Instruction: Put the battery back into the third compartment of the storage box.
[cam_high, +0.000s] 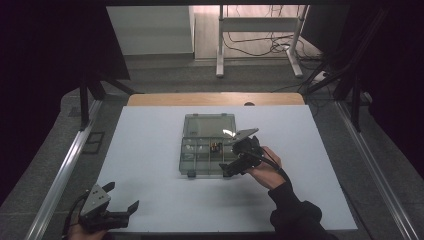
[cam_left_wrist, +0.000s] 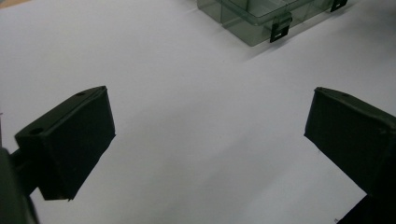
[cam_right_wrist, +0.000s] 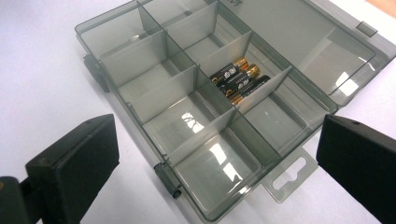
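Observation:
A clear grey compartment box (cam_high: 183, 157) lies mid-table with its lid (cam_high: 209, 125) folded back flat. Three black-and-gold batteries (cam_right_wrist: 240, 79) lie side by side in one middle compartment (cam_high: 216, 147); the other compartments look bare. My right gripper (cam_high: 231, 159) hovers at the box's near right corner, jaws wide open with nothing between them. From its own camera, the right gripper (cam_right_wrist: 218, 120) straddles the near compartments of the box (cam_right_wrist: 105, 18). My left gripper (cam_high: 121, 196) rests open at the table's near left corner. The left gripper (cam_left_wrist: 210, 91) faces bare tabletop, with the box (cam_left_wrist: 252, 23) farther off.
The white tabletop (cam_high: 150, 150) ends in a wooden strip (cam_high: 215, 99) at the far side. Metal rails (cam_high: 65, 170) run along both sides. A white stand (cam_high: 260, 40) and loose cables (cam_high: 260, 45) sit on the floor beyond. The box's latches (cam_left_wrist: 279, 29) stick out at its front.

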